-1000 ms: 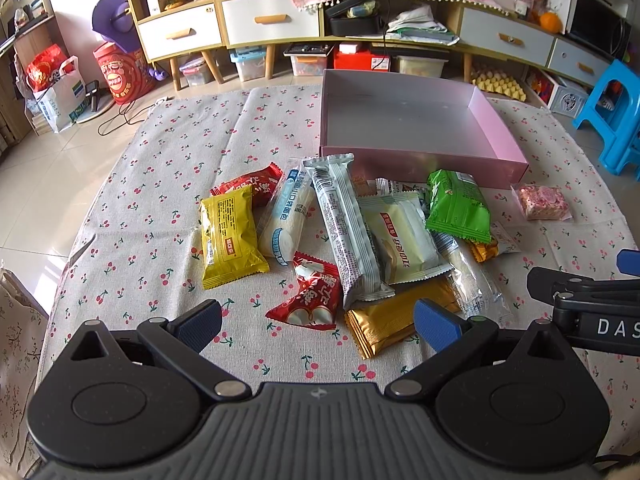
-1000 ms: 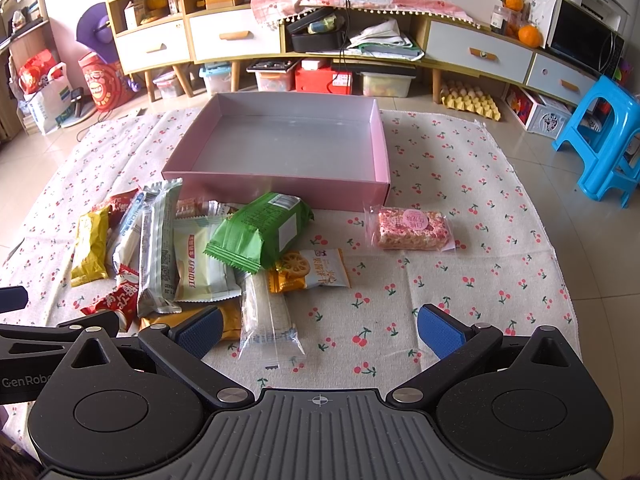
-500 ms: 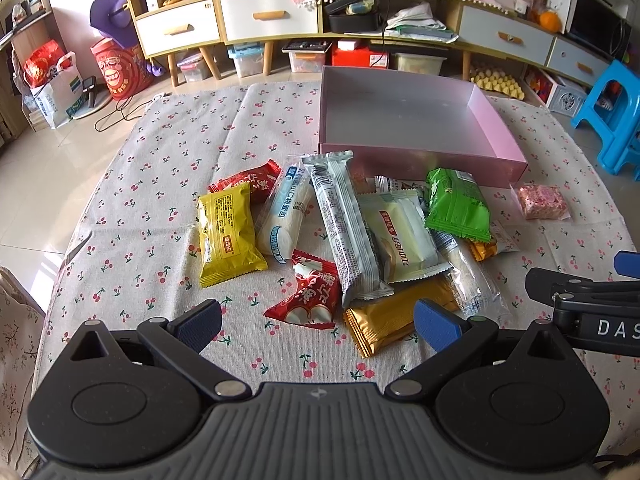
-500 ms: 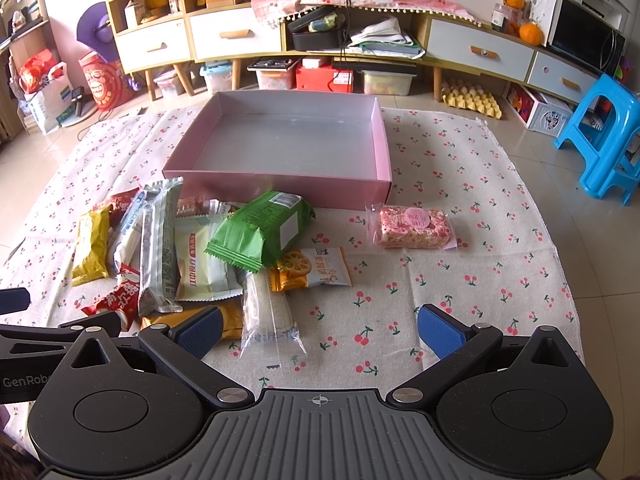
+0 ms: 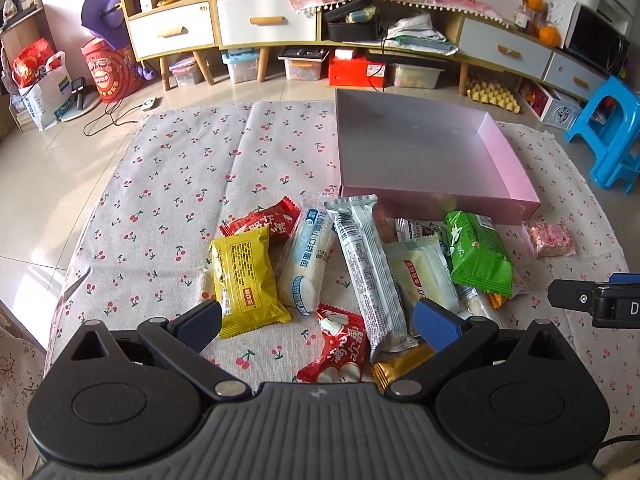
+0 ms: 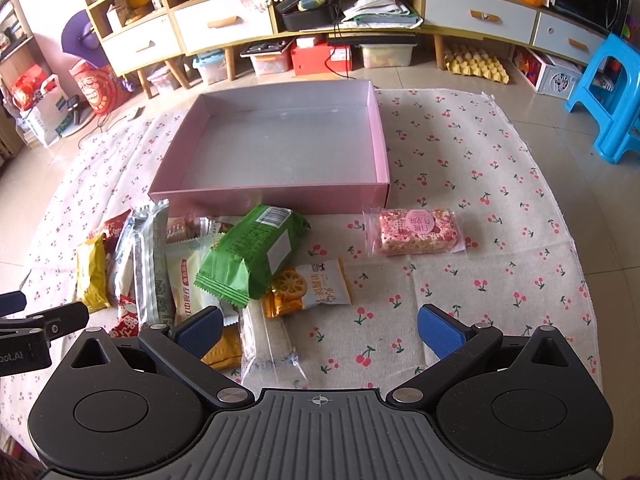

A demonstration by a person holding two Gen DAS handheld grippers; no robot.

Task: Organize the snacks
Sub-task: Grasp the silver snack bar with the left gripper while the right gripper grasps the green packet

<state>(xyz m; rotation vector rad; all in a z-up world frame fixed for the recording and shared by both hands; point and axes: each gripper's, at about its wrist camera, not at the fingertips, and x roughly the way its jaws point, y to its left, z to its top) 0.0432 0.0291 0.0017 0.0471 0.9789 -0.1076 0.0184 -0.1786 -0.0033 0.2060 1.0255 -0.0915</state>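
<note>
A heap of snack packets lies on the cherry-print cloth (image 5: 180,184) in front of an empty pink box (image 5: 500,160) (image 6: 382,152). Among them are a yellow packet (image 5: 244,280) (image 6: 91,276), a red packet (image 5: 338,350), a long silver bar (image 5: 366,276) (image 6: 152,264), a green packet (image 5: 476,252) (image 6: 252,254) and a pink rice bar (image 6: 416,230) (image 5: 552,238) lying apart to the right. My left gripper (image 5: 318,322) hangs open over the near side of the heap. My right gripper (image 6: 318,326) is open above the cloth, right of the heap.
A clear-wrapped bar (image 6: 270,344) and a lotus-root packet (image 6: 310,286) lie near my right gripper. Beyond the cloth stand low cabinets with drawers (image 5: 264,20), storage bins (image 5: 356,68) and a blue stool (image 5: 612,128). Tiled floor (image 5: 36,192) surrounds the cloth.
Both grippers have moved forward toward the snacks, which now sit lower and closer in each view. The jaws stay open and no packet has shifted.
</note>
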